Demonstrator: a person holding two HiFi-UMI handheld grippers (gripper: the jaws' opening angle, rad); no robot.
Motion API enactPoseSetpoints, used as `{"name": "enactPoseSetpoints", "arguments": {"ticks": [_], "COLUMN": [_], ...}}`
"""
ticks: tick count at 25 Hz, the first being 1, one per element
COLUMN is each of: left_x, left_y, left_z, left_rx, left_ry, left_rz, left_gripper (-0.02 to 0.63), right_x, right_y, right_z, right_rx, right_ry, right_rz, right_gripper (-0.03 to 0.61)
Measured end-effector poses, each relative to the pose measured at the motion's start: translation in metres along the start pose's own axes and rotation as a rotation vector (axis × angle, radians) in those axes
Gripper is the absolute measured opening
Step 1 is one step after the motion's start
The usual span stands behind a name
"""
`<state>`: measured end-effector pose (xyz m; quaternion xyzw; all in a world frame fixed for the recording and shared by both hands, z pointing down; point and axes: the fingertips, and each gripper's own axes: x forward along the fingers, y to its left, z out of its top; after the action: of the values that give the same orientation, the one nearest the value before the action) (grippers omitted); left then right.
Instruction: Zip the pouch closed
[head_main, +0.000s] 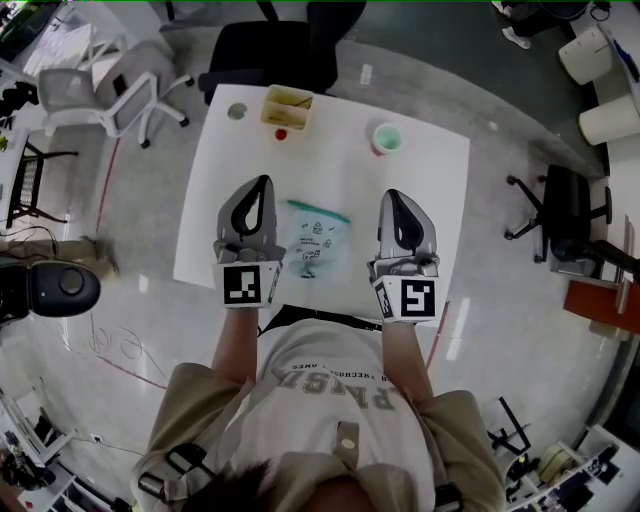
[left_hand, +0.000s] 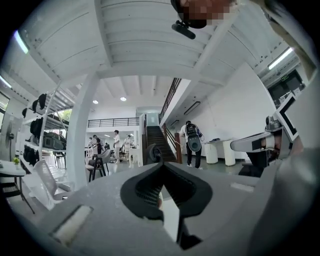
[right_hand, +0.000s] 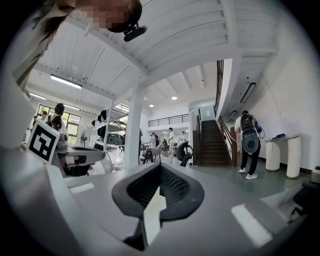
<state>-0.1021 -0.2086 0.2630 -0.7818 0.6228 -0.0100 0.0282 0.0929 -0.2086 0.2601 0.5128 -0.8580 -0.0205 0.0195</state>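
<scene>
A clear pouch (head_main: 314, 243) with printed drawings and a teal zip strip (head_main: 318, 211) along its far edge lies flat on the white table (head_main: 430, 200). It rests between the two grippers and neither touches it. My left gripper (head_main: 262, 183) is held to the pouch's left, jaws together with nothing in them. My right gripper (head_main: 393, 197) is to the pouch's right, also closed and empty. In the left gripper view the left gripper (left_hand: 161, 165) points level across the room, tips meeting. The right gripper view shows the right gripper (right_hand: 160, 166) the same way. The pouch is out of both gripper views.
On the table's far side stand a yellow container (head_main: 286, 106), a small red object (head_main: 281, 134), a green-rimmed cup (head_main: 387, 138) and a grey disc (head_main: 237, 111). A black chair (head_main: 280, 50) is behind the table. People (left_hand: 192, 142) and a staircase (right_hand: 215, 142) are far off.
</scene>
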Motion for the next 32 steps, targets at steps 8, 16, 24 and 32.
{"name": "enactPoseSetpoints", "arguments": {"ticks": [8, 16, 24, 32], "left_x": [-0.005, -0.008, -0.006, -0.004], "left_y": [0.007, 0.012, 0.013, 0.014], "left_z": [0.024, 0.025, 0.021, 0.018], "left_rx": [0.02, 0.029, 0.038, 0.038], "left_ry": [-0.085, -0.09, -0.075, -0.074], "left_rz": [0.034, 0.047, 0.037, 0.039], "left_gripper": [0.014, 0.014, 0.014, 0.014], "right_x": [0.0, 0.006, 0.009, 0.011], "right_y": [0.001, 0.006, 0.01, 0.009], "right_z": [0.014, 0.015, 0.017, 0.014], "right_rx": [-0.027, -0.089, -0.099, -0.112], "right_ry": [-0.032, -0.019, -0.026, -0.022], "right_rz": [-0.003, 0.001, 0.003, 0.002], "right_gripper": [0.002, -0.001, -0.002, -0.002]}}
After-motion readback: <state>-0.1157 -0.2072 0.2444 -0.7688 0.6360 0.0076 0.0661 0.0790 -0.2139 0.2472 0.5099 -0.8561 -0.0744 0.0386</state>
